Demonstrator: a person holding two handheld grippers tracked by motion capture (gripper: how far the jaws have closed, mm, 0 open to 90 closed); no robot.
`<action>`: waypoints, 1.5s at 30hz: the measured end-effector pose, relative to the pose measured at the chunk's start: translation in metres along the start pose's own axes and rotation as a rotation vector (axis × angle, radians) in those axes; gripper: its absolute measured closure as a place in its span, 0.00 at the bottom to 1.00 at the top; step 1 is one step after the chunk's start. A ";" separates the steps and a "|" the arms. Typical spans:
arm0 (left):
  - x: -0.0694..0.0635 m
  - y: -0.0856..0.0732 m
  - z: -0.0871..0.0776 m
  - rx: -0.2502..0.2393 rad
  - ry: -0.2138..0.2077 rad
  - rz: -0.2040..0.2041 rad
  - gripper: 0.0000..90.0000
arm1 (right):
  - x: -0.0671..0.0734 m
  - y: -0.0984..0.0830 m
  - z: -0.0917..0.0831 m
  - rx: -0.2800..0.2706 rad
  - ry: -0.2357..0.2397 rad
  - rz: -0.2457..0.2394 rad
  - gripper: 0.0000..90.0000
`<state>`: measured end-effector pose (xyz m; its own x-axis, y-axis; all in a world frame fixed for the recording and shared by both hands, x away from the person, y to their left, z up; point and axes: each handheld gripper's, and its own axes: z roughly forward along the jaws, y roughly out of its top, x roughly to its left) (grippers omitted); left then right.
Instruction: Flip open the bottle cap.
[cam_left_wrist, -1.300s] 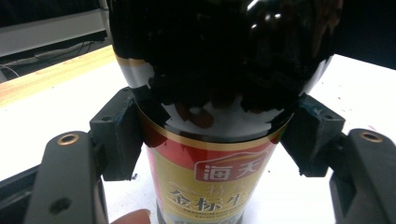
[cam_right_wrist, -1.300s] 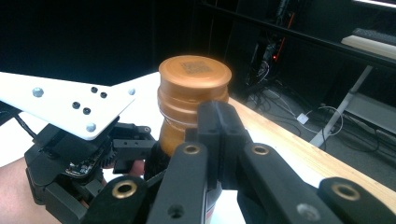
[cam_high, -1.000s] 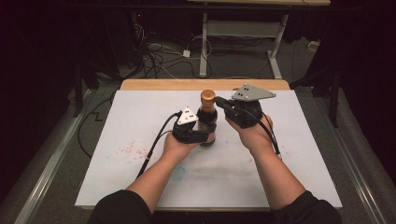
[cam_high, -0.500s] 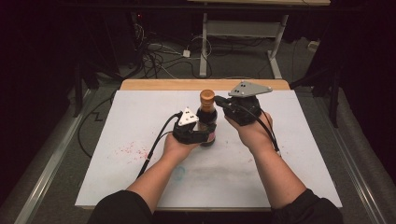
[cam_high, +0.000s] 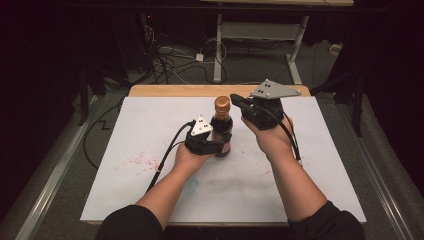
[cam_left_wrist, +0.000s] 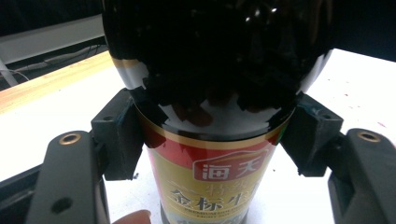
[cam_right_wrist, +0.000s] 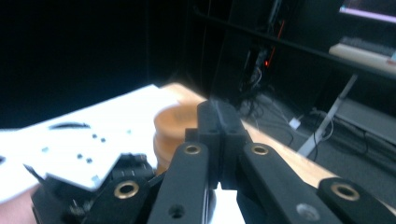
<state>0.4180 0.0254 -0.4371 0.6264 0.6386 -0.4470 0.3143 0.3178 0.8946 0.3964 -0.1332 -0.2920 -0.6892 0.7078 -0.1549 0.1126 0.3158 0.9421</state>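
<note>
**Worktop and its load**

I see a wooden worktop (cam_high: 165, 90) covered almost entirely by a white sheet (cam_high: 310, 185), its far wooden edge left bare. Pink specks stain the sheet's left part. A dark bottle (cam_high: 222, 131) stands upright on the sheet, near the middle.

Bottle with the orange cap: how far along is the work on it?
Done: the left gripper is clamped on the upright bottle. In hand: the right gripper, jaws shut and empty, sits beside the cap. Left: the cap is still on.

Dark glass bottle (cam_high: 221, 131) with orange cap stands upright on the white sheet
</note>
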 end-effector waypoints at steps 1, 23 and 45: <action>0.000 0.000 0.000 0.001 -0.001 -0.001 0.33 | -0.001 -0.004 0.001 0.012 -0.002 0.003 1.00; 0.000 -0.001 0.000 -0.011 -0.003 -0.008 0.32 | -0.001 -0.017 0.006 0.099 0.031 -0.020 1.00; 0.000 -0.001 0.000 -0.014 0.001 -0.009 0.32 | 0.000 -0.012 0.009 0.119 0.033 -0.033 1.00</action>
<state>0.4176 0.0249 -0.4382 0.6228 0.6363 -0.4552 0.3101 0.3335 0.8903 0.4011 -0.1316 -0.3063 -0.7166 0.6756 -0.1733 0.1726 0.4126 0.8944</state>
